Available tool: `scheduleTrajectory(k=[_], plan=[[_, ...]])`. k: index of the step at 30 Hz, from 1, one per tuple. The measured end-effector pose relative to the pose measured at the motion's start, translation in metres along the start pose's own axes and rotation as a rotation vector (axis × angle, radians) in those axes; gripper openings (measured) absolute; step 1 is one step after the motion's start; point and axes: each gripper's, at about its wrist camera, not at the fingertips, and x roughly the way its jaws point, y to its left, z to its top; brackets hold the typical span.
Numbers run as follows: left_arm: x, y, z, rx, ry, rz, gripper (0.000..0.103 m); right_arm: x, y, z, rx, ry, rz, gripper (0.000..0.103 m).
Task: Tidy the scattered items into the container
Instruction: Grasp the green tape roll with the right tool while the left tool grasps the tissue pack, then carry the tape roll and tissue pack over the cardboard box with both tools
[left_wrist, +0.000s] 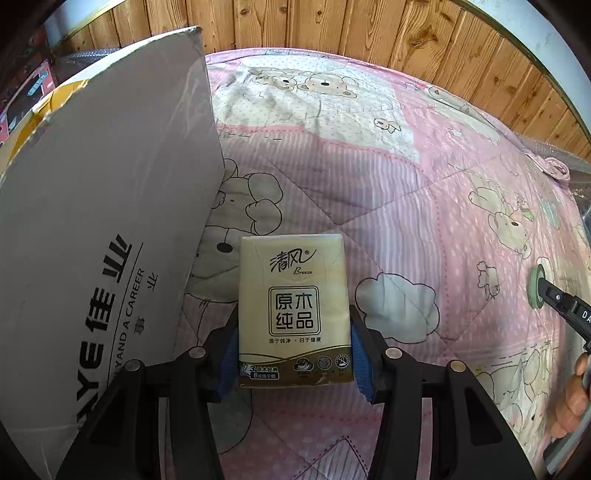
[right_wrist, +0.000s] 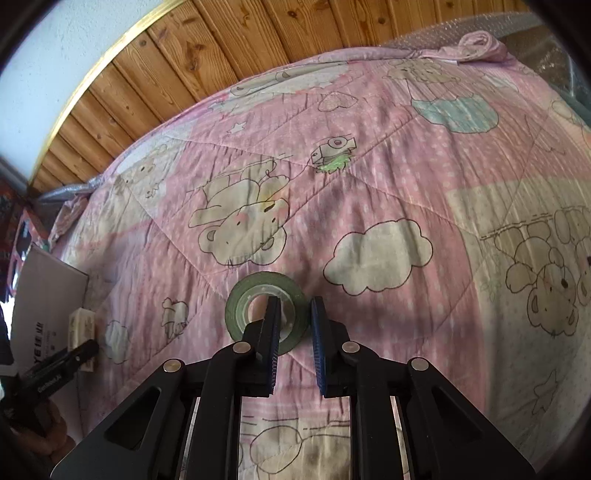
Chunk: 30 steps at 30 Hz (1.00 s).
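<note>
Left gripper (left_wrist: 294, 345) clamped on tissue pack (left_wrist: 293, 314); cardboard box (left_wrist: 103, 206) wall close left, snag risk. Right gripper (right_wrist: 294, 317) jaws apart, straddling green tape roll (right_wrist: 236, 308) rim; may slip.

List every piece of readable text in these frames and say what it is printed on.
"清风 Breeze", "原木纯品": tissue pack, held by the left gripper.
Pack's bottom band: too small to read.
"佳业", "YE", "AND A CAREER": cardboard box, cut off.
"DA": right gripper, cut off.
Green tape roll: none visible.
</note>
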Motion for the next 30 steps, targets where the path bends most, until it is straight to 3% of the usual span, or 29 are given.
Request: scheduleTrajectory(k=[13,30], plan=[[-0.049,-0.019,-0.021,0.086,-0.043,0.023,0.052,-0.045,0.005,-0.034,0.07,-0.008,0.034,0.016],[-0.13,-0.007,-0.083,0.109,-0.102,-0.009,0.052,-0.103,0.074,-0.124,-0.029,0.02,0.069,0.016]])
